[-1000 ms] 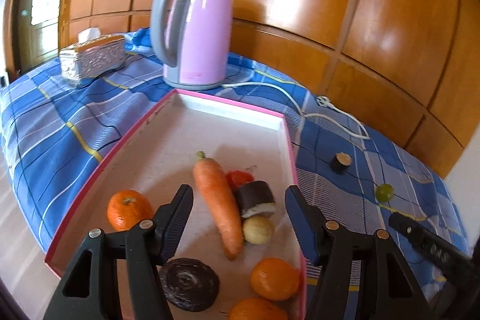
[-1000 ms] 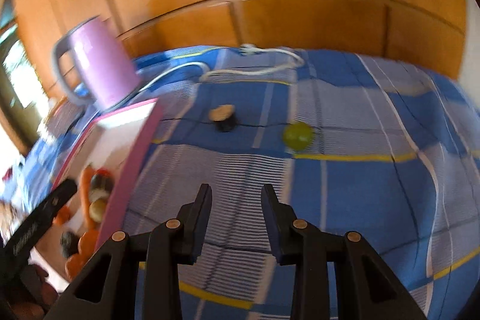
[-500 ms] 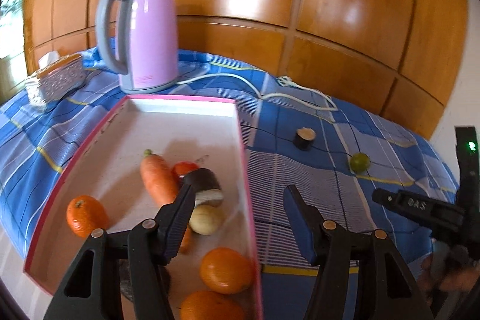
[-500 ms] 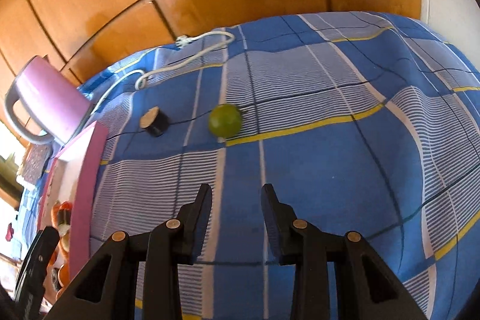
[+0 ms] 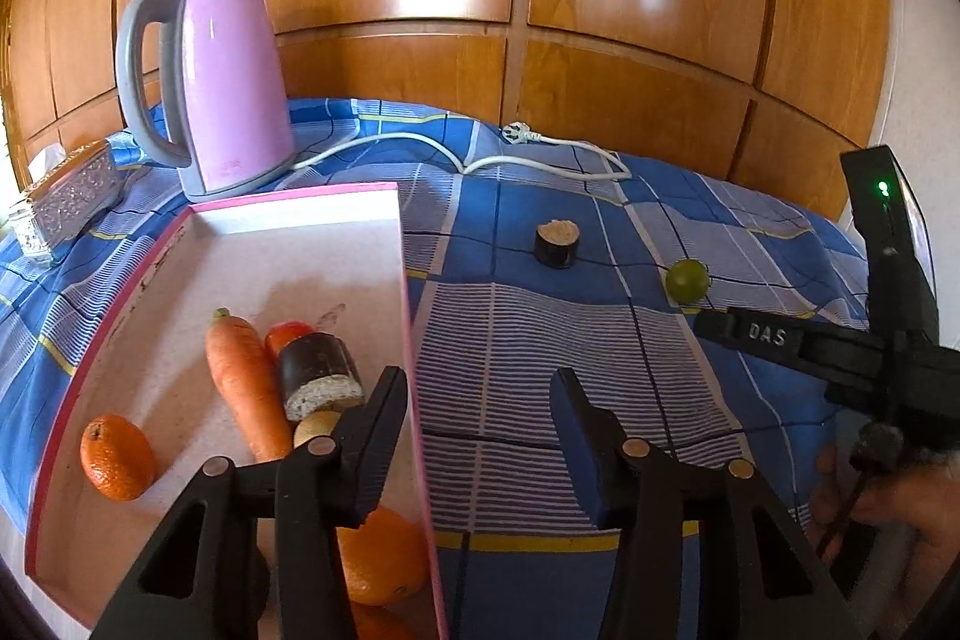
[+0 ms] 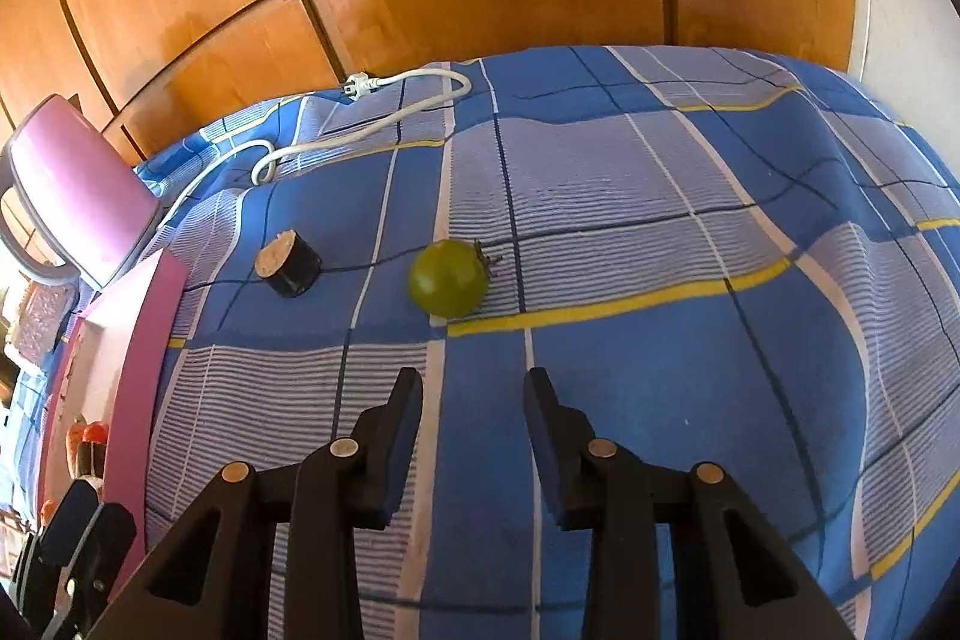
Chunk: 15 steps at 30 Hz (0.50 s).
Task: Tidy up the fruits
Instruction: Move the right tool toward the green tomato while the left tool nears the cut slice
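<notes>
A small green fruit [image 6: 448, 278] lies on the blue checked cloth, just ahead of my right gripper [image 6: 474, 388], whose jaws are opening with nothing between them. A dark cut roll [image 6: 288, 263] lies to the fruit's left. In the left wrist view the green fruit [image 5: 687, 279] and the roll [image 5: 558, 243] lie right of the pink-rimmed tray [image 5: 300, 201]. The tray holds a carrot [image 5: 243, 382], an orange [image 5: 114, 457], another roll [image 5: 318, 370] and more oranges [image 5: 384, 556]. My left gripper [image 5: 480, 400] hangs over the tray's right rim, its jaws closing on nothing.
A pink kettle [image 5: 222, 82] stands behind the tray, and its white cord [image 5: 480, 160] trails across the cloth to a loose plug. A silver tissue box [image 5: 72, 196] is at far left. Wooden panels back the table. A hand [image 5: 900, 508] holds the right tool.
The left gripper has shifted right, from over the tray's contents to its right rim, and its jaws have narrowed. The right gripper has swung toward the green fruit, which now looks nearer, and its jaws are slightly wider.
</notes>
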Motion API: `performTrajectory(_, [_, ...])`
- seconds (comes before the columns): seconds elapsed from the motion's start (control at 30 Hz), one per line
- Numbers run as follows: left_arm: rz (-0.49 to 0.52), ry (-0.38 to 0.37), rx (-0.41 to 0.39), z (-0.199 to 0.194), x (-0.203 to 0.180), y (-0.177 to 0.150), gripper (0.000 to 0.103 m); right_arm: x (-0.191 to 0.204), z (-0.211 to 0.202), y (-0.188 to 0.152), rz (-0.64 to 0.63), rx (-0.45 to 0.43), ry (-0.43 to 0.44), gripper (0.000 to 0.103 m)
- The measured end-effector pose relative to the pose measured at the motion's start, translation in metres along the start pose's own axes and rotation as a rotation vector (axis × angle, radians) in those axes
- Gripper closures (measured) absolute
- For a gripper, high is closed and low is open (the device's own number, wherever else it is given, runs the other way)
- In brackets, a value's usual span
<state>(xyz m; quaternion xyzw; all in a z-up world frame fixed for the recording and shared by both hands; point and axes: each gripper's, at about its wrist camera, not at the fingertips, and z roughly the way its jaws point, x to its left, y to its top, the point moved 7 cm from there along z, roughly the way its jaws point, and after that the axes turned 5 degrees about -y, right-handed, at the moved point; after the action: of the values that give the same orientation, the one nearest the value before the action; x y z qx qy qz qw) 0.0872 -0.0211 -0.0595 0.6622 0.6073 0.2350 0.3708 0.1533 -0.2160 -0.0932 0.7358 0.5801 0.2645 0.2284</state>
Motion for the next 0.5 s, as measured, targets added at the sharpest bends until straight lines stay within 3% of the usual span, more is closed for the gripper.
performTrajectory(0.3, [-0.026, 0.001, 0.003, 0.008, 0.002, 0.003, 0.053, 0.008, 0.017, 0.012, -0.013, -0.018, -0.026, 0.061])
performTrajectory(0.5, [-0.071, 0.027, 0.023, 0.019, 0.01, 0.011, 0.06, 0.015, 0.019, 0.014, -0.038, -0.022, -0.013, 0.061])
